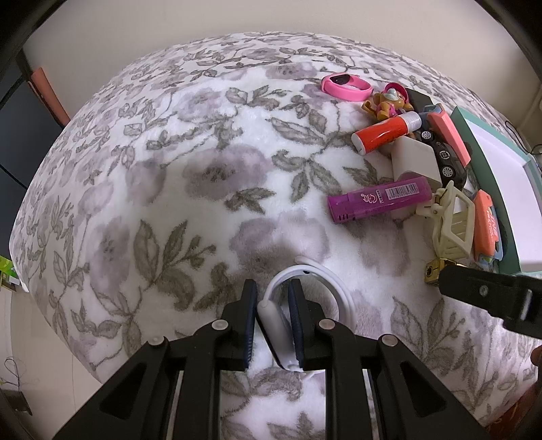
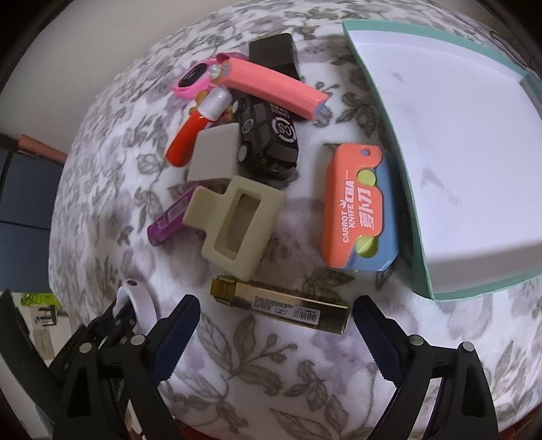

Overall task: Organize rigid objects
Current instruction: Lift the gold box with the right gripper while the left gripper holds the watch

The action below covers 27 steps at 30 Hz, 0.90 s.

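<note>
The left gripper [image 1: 271, 325] is clamped on a white band [image 1: 281, 335] above the floral blanket [image 1: 169, 203], while the nearer right gripper [image 2: 274, 325], jaws spread wide and empty, straddles the gold tube [image 2: 281, 306], a glossy barcoded bar lying crosswise between its fingertips near the teal box [image 2: 420, 237].

Floral blanket [image 1: 210, 176]; cream wall [image 1: 169, 30] behind.

We are holding the left gripper [image 1: 272, 325] pointed steeply downward, jaws nearly closed and clamping a white band. We are holding the right gripper [image 2: 276, 333] steeply downward, jaws spread wide, gripping nothing.
</note>
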Tool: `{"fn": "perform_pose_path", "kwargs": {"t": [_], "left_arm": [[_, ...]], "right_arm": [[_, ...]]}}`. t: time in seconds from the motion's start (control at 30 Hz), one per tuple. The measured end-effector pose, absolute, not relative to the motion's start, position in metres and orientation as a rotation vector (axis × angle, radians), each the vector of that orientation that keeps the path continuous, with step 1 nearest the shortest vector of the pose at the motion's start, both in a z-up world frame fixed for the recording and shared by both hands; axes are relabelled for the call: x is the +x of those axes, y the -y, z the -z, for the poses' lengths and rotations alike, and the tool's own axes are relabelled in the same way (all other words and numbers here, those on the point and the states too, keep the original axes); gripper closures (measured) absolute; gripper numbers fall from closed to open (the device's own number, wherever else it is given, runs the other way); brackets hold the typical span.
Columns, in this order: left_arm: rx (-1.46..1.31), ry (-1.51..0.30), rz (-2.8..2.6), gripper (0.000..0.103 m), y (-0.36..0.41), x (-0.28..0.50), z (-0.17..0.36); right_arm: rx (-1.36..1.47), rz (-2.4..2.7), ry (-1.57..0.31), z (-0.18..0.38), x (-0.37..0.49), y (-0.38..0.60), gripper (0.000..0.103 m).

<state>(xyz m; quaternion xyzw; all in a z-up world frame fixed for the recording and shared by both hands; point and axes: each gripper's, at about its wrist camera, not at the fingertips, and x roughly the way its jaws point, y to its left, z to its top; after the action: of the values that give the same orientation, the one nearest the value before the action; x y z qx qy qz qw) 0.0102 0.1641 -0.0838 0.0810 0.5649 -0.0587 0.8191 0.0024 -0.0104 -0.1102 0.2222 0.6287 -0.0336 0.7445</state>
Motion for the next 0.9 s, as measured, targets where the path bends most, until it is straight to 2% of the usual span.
{"fn": "perform_pose_path", "kwargs": {"t": [0.43,0.53,0.9], "left_arm": [[0.168,-1.195,0.132,0.084,-0.165,0.012,0.085],[0.175,-1.193,0.132,0.084,-0.165,0.012,0.085],[0.191,-1.200,0.146,0.086,-0.161,0.009,0.080]], "right_arm": [[0.342,0.233,-1.447,0.122,0.031,-0.032,0.010],[0.342,0.253,-1.439,0.121,0.033,-0.037,0.018],[0.412,0.177,-1.409,0.109,0.009,-0.002,0.019]]}}
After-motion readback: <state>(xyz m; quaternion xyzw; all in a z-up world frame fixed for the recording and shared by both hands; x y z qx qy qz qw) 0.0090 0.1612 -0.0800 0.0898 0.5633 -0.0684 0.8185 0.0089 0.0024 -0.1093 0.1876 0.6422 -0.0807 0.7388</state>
